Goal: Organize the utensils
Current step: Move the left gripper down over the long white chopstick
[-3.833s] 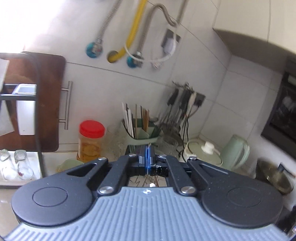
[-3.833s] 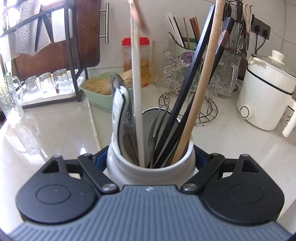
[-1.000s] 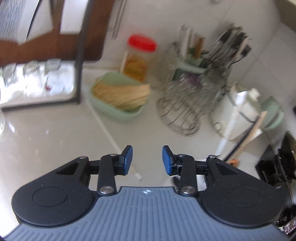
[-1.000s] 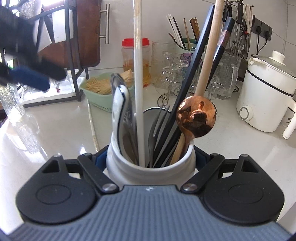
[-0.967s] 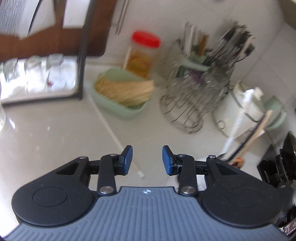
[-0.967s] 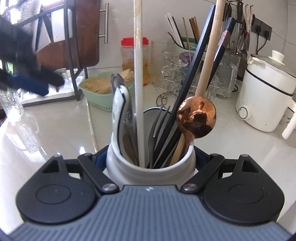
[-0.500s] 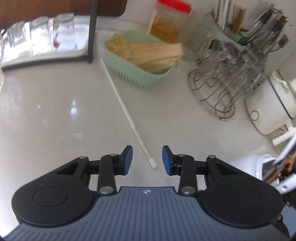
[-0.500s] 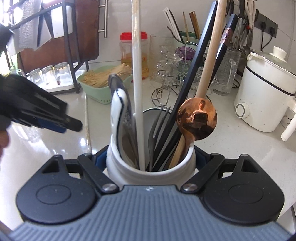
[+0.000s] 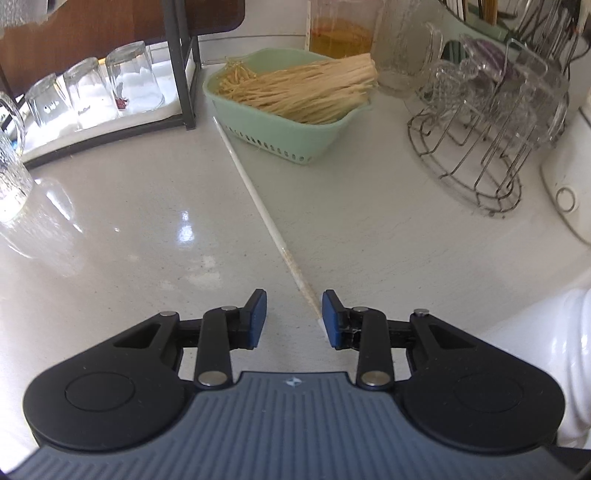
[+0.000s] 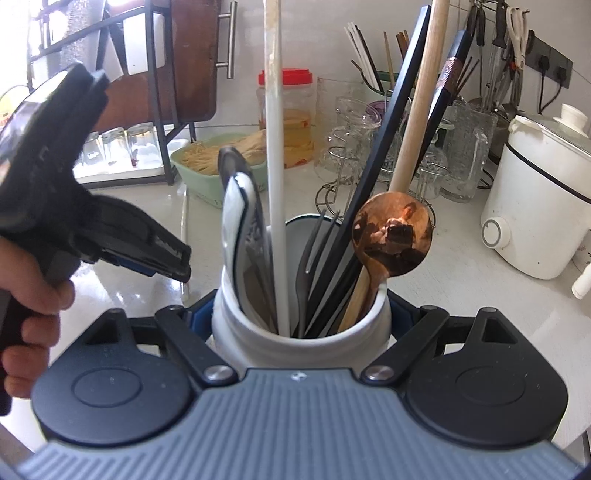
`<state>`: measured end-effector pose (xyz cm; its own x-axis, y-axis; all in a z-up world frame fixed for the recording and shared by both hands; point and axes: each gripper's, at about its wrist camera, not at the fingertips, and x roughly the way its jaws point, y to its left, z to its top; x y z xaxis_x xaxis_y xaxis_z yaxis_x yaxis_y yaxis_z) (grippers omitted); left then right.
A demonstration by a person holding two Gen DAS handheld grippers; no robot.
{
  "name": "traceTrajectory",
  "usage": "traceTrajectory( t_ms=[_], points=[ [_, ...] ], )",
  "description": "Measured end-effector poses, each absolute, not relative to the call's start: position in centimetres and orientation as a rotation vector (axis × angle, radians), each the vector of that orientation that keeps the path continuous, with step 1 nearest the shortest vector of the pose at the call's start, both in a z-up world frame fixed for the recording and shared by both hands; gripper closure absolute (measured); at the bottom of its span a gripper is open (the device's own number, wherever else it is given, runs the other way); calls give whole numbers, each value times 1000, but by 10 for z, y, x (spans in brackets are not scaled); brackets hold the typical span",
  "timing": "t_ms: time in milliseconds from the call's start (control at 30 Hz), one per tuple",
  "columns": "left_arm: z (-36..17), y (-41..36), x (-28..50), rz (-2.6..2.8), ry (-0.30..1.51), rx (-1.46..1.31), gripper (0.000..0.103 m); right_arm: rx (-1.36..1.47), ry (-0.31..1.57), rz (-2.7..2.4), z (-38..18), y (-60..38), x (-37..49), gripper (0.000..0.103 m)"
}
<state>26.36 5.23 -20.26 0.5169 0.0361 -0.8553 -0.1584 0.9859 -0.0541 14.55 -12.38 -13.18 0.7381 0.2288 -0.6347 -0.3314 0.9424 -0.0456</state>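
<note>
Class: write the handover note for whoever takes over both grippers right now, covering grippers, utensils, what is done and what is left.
Left gripper: jaws closing around the near tip of the white chopstick lying on the counter; pads not touching it.
Right gripper: shut on the white utensil jar.
Done: copper spoon, black fork and other utensils stand in the jar.
Left: grip the chopstick, drop it in the jar.

1. The white chopstick [image 9: 263, 206] lying on the counter [image 9: 110, 236] has its near tip hidden behind a pad of the left gripper [image 9: 290, 319], so contact cannot be told.
2. The white crock [image 10: 301, 332] hides the lower ends of the utensils standing in it.
3. The top edge cuts off the white stick [image 10: 275, 177] and the wooden handle [image 10: 419, 122].
4. The picture mirrored in the copper spoon [image 10: 392, 233] is too small to read.
5. The red-lidded jar [image 9: 341, 31] loses its top at the edge.
</note>
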Motion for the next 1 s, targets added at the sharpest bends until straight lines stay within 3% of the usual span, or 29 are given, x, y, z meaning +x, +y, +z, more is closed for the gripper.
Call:
traceTrajectory(
  t_ms=[133,233,433,833,900,967,1000],
  points=[
    [-202,46,264,123,1024,-78,76,-164,667,326,-132,-124,146,13],
    [-203,42,263,127,1051,-45,98,-168,667,335,-132,-124,149,13],
    [-201,40,248,132,1053,-26,103,-170,668,354,-132,-124,152,12],
    [-194,61,248,145,1037,-262,100,-157,665,387,-134,-130,155,12],
    [-195,61,251,138,1038,-289,91,-157,663,391,-134,-131,155,12],
    [-195,58,254,147,1038,-294,70,-160,659,393,-134,-131,154,12],
    [-196,56,255,148,1033,-289,70,-159,658,394,-135,-131,154,12]
  ],
)
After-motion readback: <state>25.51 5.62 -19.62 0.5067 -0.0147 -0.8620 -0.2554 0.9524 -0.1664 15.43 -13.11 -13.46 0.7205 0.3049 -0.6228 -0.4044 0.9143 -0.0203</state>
